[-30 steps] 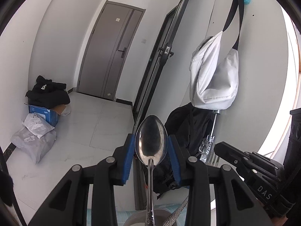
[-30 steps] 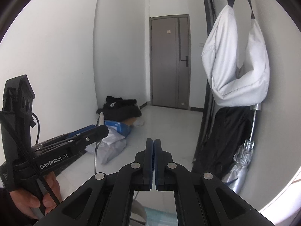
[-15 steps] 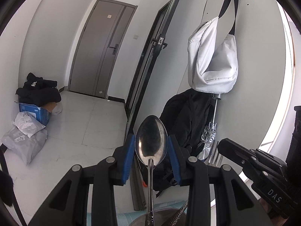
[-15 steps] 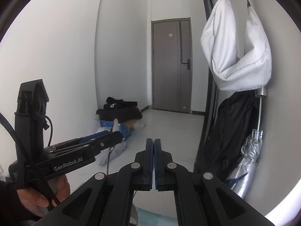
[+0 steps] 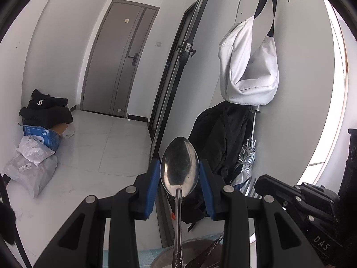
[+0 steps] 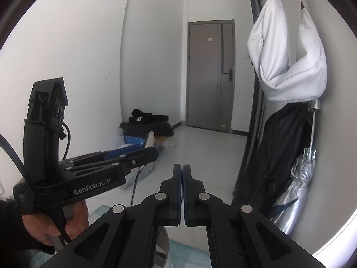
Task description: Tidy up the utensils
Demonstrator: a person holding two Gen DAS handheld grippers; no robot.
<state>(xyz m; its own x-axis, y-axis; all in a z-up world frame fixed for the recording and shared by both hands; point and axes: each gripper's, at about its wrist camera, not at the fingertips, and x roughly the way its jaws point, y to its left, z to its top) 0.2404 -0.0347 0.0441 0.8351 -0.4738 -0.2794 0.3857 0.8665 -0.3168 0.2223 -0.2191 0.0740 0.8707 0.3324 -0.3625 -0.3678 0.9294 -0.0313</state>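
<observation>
Step in hand, as I read it: carrying one utensil toward wherever it gets sorted. The left tongs (image 5: 179,185) are clamped on a spoon (image 5: 179,167), the blue pads (image 5: 152,187) pressing the two edges of its bowl. The bowl stands upright and faces the camera; the handle hangs down toward a round grey container (image 5: 196,254) at the bottom edge of the left view. Whether the handle tip touches it, I cannot tell.

The right tongs (image 6: 183,174) are pressed together, nothing between them.

Next move, judged: lower the spoon handle-first into the container, keep it vertical so the handle clears the rim, then let the pads part. The right tongs seem free to steady the container or fetch another piece.

View differences:
- Left view: spoon face-on, and fork tines (image 5: 253,188) poking up just beside the right tongs' black body, plus a patterned handle at the bottom edge. Neither shows in the right view.
- Right view: the spoon edge-on, the person's hand (image 6: 55,225) gripping the left tool, and a strip of pale blue table (image 6: 189,255) below.
</observation>
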